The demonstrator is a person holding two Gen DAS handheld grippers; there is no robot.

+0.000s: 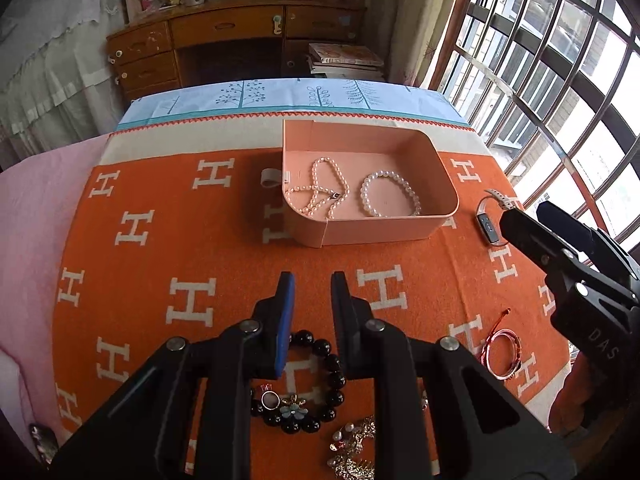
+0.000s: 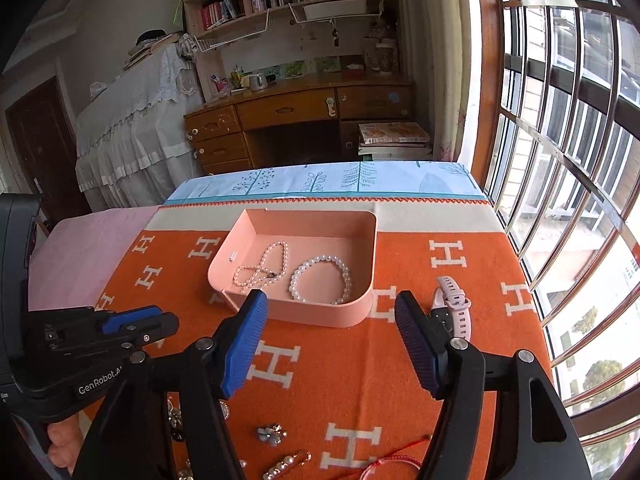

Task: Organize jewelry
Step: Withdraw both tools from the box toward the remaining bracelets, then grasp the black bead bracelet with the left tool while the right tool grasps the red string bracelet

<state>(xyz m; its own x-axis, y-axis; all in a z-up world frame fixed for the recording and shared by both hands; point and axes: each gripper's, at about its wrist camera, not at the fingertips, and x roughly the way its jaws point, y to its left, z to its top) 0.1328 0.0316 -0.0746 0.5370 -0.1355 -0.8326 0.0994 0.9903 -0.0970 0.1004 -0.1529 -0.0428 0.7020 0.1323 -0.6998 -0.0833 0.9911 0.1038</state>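
Note:
A pink box (image 1: pixel 448 184) (image 2: pixel 372 240) stands open on the orange blanket. Inside lie a pearl necklace (image 1: pixel 324 190) (image 2: pixel 264 266) and a pearl bracelet (image 1: pixel 390 194) (image 2: pixel 320 280). My left gripper (image 1: pixel 313 280) is open and empty, above a black bead bracelet (image 1: pixel 332 364). Beside that lie a ring (image 1: pixel 270 399), a flower brooch (image 1: pixel 292 410) (image 2: pixel 272 434) and gold brooches (image 1: pixel 354 448). My right gripper (image 2: pixel 330 304) is wide open and empty, just short of the box. A pink watch (image 2: pixel 452 304) (image 1: pixel 494 216) lies right of the box. A red string bracelet (image 1: pixel 502 354) (image 2: pixel 394 462) lies at the near right.
The blanket (image 1: pixel 180 240) covers a bed, with a pink sheet (image 1: pixel 48 200) to the left. A barred window (image 2: pixel 560 160) runs along the right. A wooden desk (image 2: pixel 296 120) and bookshelves stand beyond the bed. A pearl hairpin (image 2: pixel 286 464) lies near the front.

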